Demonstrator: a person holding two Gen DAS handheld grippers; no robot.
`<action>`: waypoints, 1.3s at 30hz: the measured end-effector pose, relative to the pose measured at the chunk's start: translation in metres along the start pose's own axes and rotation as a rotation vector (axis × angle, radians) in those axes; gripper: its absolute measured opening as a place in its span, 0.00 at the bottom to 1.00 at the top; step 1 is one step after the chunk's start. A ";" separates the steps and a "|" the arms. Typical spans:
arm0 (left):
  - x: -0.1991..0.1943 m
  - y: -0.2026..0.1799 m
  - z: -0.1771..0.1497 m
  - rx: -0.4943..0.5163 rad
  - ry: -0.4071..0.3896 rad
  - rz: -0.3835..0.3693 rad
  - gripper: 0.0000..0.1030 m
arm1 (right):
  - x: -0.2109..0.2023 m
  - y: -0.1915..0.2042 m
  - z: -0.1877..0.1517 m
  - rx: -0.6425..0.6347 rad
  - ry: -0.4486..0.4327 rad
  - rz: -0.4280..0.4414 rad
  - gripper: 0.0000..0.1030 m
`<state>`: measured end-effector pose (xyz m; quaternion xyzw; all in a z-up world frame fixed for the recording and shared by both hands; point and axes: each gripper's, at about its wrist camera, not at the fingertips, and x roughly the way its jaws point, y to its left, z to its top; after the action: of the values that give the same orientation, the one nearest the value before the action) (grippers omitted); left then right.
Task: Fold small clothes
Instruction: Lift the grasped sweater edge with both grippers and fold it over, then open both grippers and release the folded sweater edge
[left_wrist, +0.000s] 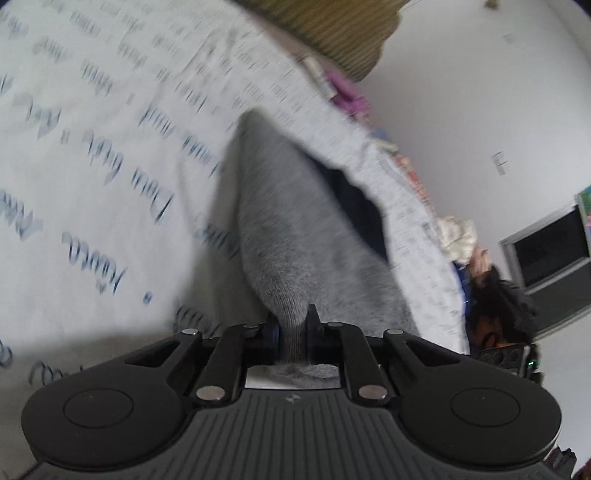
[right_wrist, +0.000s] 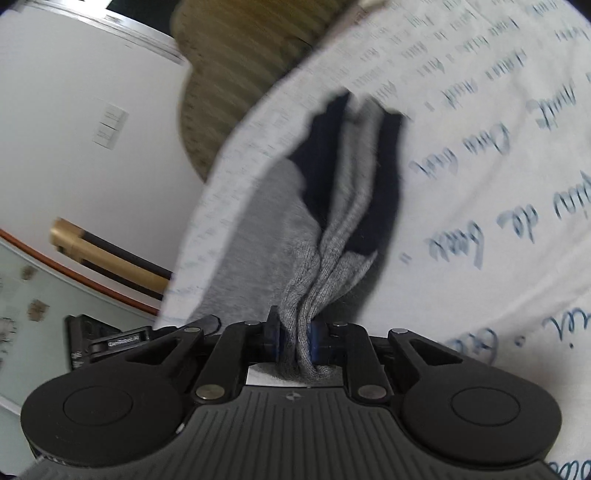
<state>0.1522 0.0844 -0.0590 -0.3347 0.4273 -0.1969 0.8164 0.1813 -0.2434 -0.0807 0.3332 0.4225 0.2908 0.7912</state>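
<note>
A grey knitted garment (left_wrist: 280, 229) with dark navy parts, probably a sock, is held stretched between the two claws over a white sheet printed with blue script (left_wrist: 92, 155). Whether that sheet covers a bed or a worktop cannot be told.

In the left wrist view, the left claw (left_wrist: 292, 326) is clenched on one end of the grey fabric, and a tuft of it is seen bunched behind the pads. From there the cloth widens away from the camera, running up and slightly left in the frame, with a navy patch (left_wrist: 364, 214) on its right side.

In the right wrist view, the right claw (right_wrist: 293, 334) is clenched on a twisted, doubled bundle of the same grey knit (right_wrist: 314, 280). The long axis of the fabric is pointed away from the claw, up the frame, and ends in navy sections (right_wrist: 384, 177) near the sheet's edge. Both views are blurred.

An olive striped cushion or blanket (right_wrist: 236, 55) is seen beyond the sheet, against a white wall (left_wrist: 461, 110).
</note>
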 end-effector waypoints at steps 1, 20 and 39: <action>-0.004 -0.003 0.002 0.021 -0.011 0.002 0.11 | -0.003 0.004 0.001 -0.010 -0.005 0.003 0.18; -0.006 -0.060 -0.133 0.544 0.009 0.205 0.28 | 0.009 0.066 -0.086 -0.366 0.108 -0.128 0.39; -0.032 -0.049 -0.048 0.313 -0.162 0.359 0.36 | -0.014 0.039 -0.027 -0.214 -0.059 -0.257 0.60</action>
<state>0.0925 0.0512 -0.0259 -0.1377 0.3776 -0.0850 0.9117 0.1446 -0.2222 -0.0549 0.1987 0.4050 0.2207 0.8647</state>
